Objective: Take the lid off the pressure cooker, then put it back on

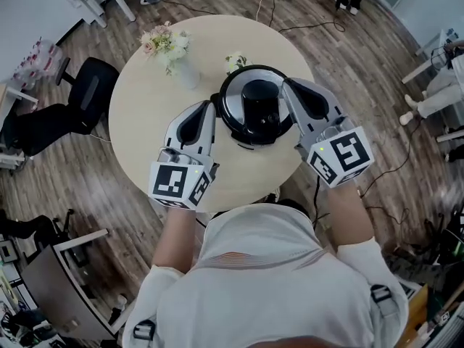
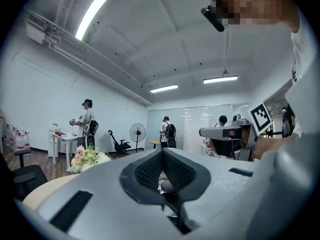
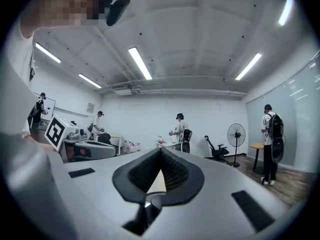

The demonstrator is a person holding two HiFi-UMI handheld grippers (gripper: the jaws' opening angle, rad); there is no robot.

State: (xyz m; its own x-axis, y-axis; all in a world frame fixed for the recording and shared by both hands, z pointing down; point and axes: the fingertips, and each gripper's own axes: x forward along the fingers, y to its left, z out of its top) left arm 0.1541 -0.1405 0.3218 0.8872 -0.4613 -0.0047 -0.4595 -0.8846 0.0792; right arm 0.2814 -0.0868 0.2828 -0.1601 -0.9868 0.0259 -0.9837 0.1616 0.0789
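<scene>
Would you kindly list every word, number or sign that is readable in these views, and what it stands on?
None can be read.
Left marker cube and right marker cube: square patterns, no letters.
Wall sign: too small to read.
Pressure cooker lid: any print is too blurred.

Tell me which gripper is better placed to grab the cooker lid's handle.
Right, probably: the right gripper reaches over the cooker, close to the lid's black handle; the left gripper stops at the cooker's outer edge. Both are shut, so it must open first.
</scene>
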